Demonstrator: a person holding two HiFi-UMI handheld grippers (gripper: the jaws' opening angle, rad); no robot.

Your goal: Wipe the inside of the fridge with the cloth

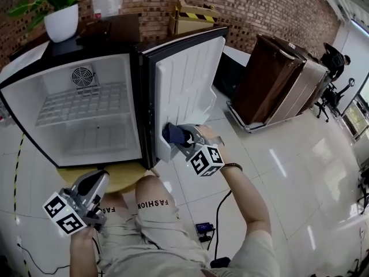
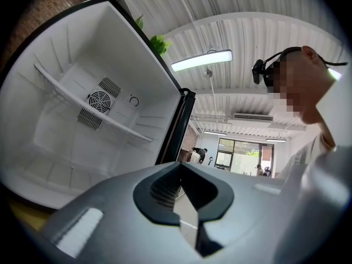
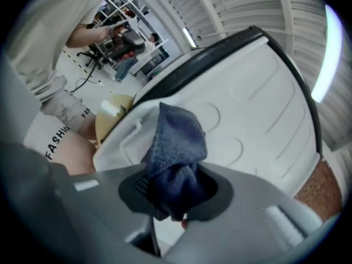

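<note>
My left gripper (image 1: pixel 99 176) low over my lap, jaws together, empty; right gripper (image 3: pixel 173 188) clamped on the bunched dark-blue cloth (image 3: pixel 177 139), held against the white inner liner of the open fridge door (image 1: pixel 187 79); wiping looks under way, with the white cavity of the small black fridge (image 1: pixel 86 126) likely left; grey shorts (image 1: pixel 153 203) read "FASHION".

potted plant (image 1: pixel 61 22): top left | cardboard box (image 1: pixel 190 17): against brick wall (image 1: pixel 253 4) | brown cabinet (image 1: pixel 268 77): right, on glossy floor (image 1: pixel 300 172)

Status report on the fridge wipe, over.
Right tongs shut on cloth, at fridge door lower bin. Left tongs shut, empty, outside the fridge. Nothing blocking.
</note>
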